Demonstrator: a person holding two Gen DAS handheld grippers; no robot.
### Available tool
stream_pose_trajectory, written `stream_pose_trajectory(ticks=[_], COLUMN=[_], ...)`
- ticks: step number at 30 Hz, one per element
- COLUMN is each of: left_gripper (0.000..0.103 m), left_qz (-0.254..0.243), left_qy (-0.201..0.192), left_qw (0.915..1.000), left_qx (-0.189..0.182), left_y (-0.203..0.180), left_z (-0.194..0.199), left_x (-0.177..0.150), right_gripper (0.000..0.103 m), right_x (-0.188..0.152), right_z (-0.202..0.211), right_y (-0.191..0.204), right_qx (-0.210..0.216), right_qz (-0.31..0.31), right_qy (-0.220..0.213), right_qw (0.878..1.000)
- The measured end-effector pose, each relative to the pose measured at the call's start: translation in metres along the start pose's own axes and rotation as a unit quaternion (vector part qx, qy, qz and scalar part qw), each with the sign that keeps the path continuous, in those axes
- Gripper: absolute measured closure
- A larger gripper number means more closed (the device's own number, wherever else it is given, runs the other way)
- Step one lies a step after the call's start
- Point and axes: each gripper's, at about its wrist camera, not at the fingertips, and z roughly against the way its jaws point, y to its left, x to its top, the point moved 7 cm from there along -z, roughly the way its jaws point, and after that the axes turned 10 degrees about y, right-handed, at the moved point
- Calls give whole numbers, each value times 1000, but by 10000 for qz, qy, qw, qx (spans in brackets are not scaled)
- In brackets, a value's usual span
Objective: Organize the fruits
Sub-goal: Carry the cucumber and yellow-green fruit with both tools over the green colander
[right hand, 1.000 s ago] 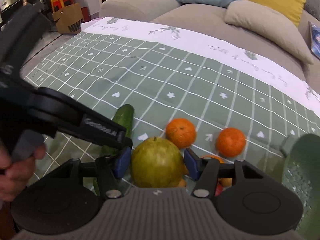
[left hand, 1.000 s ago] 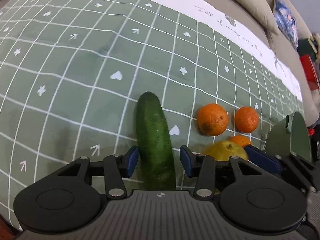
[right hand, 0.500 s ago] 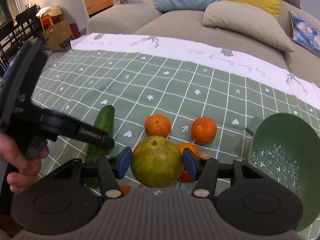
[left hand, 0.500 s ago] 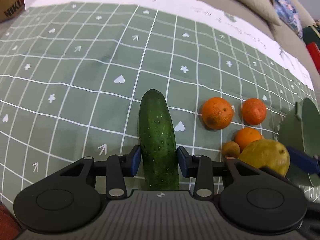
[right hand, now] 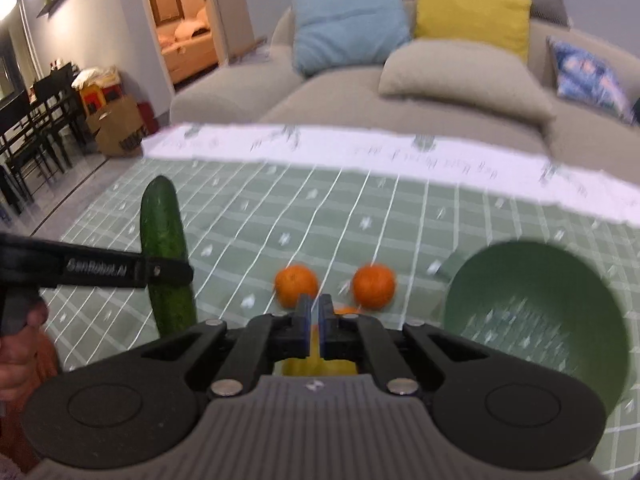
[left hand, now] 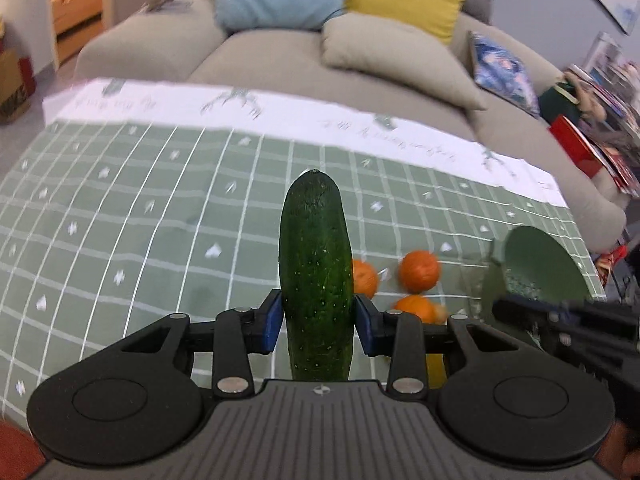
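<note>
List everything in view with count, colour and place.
cucumber: one, dark green, held up in the left gripper
oranges: three, orange, on the cloth between cucumber and colander
fruit: one, yellowish, mostly hidden under the right gripper
colander: one, green, right end of the cloth
tablecloth: one, green grid, white border
cushions: four, blue, yellow, beige, patterned, on the sofa
left gripper: black, jaws just closed on the cucumber
right gripper: black, just shut, nothing between
hand: one, on the left gripper's handle
</note>
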Motion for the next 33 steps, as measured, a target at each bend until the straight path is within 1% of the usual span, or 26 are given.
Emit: stream_pose_trajectory(ticks=[1,2,3,4,6,8,9,10,11,12,13,14,15,16,17,19,23,24,25,29,33], left_gripper=[61,61,61,61,61,61,61,61,61,61,61,61,61,61,61,61,61,61,61,61,61], left_qz=[-50,-59,-35,-1,38,2,-4,-9,-16,-19,-19,-18,-25,-33,-41,-58,-59,-45,-36,-50,-76], left_qy=[-5,24,65,103,194,218,223,220,224,242,264,283,290,294,310,361,360,352,346,354,402], left_qw=[10000,9999,9999,9999,9998,9997,9997,9997,9996,9994,9992,9990,9988,9985,9983,9978,9975,9975,9974,9971,9968], left_qx=[46,96,99,60,-20,-55,-81,-121,-180,-247,-301,-350,-401,-450,-496,-553,-602,-614,-627,-678,-690], left_y=[-3,-4,-4,-5,-4,-3,-3,-3,-3,-4,-5,-6,-7,-9,-10,-13,-14,-14,-14,-16,-19], left_z=[-1,-4,-6,-7,-6,-1,2,4,7,9,10,11,12,12,13,12,14,15,15,15,14], left_x=[1,1,0,-2,-7,-14,-18,-20,-24,-27,-30,-33,-35,-38,-40,-43,-47,-47,-47,-48,-51], right_gripper=[103,103,103,102,95,65,61,59,54,43,39,38,38,35,30,30,30,31,31,39,39], right_x=[2,4,5,3,-10,-30,-42,-52,-63,-74,-82,-93,-101,-106,-109,-115,-132,-137,-141,-143,-146], right_z=[0,-2,-5,-7,-13,-13,-12,-12,-11,-11,-12,-12,-11,-11,-11,-13,-18,-19,-19,-19,-19], right_y=[-1,-2,-2,-3,-5,-8,-11,-15,-18,-22,-25,-29,-30,-29,-30,-32,-39,-41,-43,-41,-39], right_qx=[-58,-19,105,138,104,254,302,342,389,389,335,262,277,299,209,-76,-370,-367,-274,-189,-153], right_qz=[7,4,3,3,26,-68,-164,-254,-378,-542,-672,-829,-910,-953,-965,-961,-1084,-1119,-1214,-1152,-1149], right_qy=[10,53,103,148,341,582,727,865,1033,1244,1415,1627,1733,1793,1817,1922,2216,2327,2374,2390,2424], right_qw=[10000,10000,9999,9998,9994,9980,9968,9953,9932,9900,9871,9828,9803,9787,9784,9766,9684,9654,9634,9640,9632])
